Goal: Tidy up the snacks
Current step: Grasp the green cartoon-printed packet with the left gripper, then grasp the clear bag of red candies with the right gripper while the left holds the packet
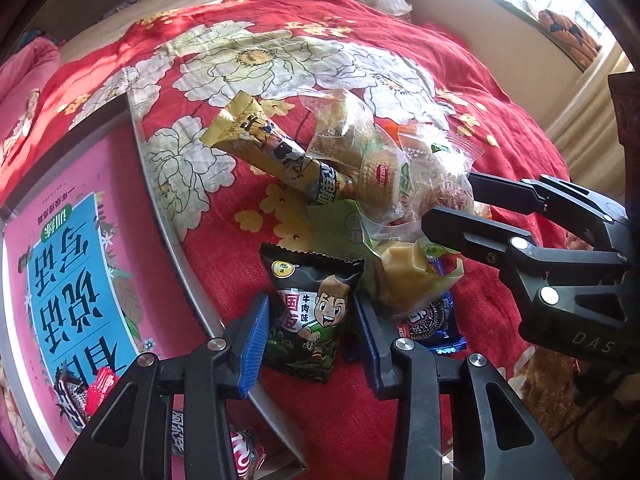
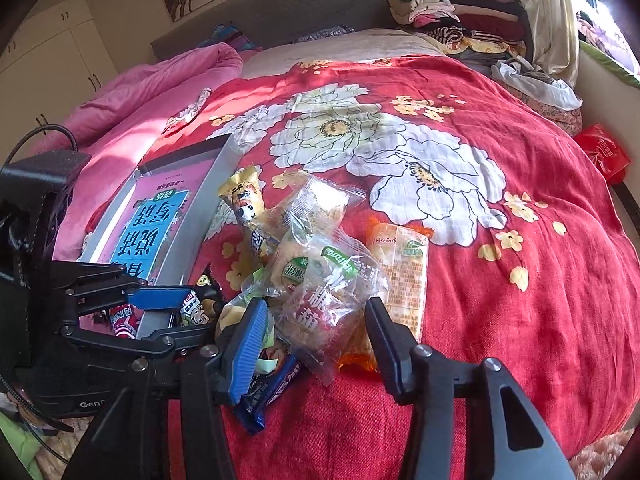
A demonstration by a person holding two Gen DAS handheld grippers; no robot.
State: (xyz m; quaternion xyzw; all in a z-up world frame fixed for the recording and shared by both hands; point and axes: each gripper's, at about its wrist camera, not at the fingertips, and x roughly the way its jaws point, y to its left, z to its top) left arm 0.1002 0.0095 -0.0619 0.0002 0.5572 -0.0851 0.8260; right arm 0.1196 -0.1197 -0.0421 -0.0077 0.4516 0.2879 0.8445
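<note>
A heap of wrapped snacks lies on the red flowered bedspread (image 2: 480, 320). My left gripper (image 1: 310, 300) points down over a black packet with a cartoon boy (image 1: 308, 312), and both blue pads press its sides: shut on it. My right gripper (image 2: 315, 303) is shut on a clear packet with red print (image 2: 328, 312) at the heap's near edge. The left wrist view shows that gripper (image 1: 447, 199) coming in from the right. A yellow tube snack (image 1: 256, 140), a blue cookie packet (image 1: 432, 324) and an orange-edged packet (image 2: 404, 272) lie around them.
A grey tray (image 1: 172, 216) lined with a pink and blue sheet lies left of the heap, holding a red packet (image 1: 100, 388) and a pink one (image 1: 244, 452). A pink quilt (image 2: 152, 92) lies far left. Folded clothes (image 2: 460, 12) and a red bag (image 2: 604, 152) sit at the right.
</note>
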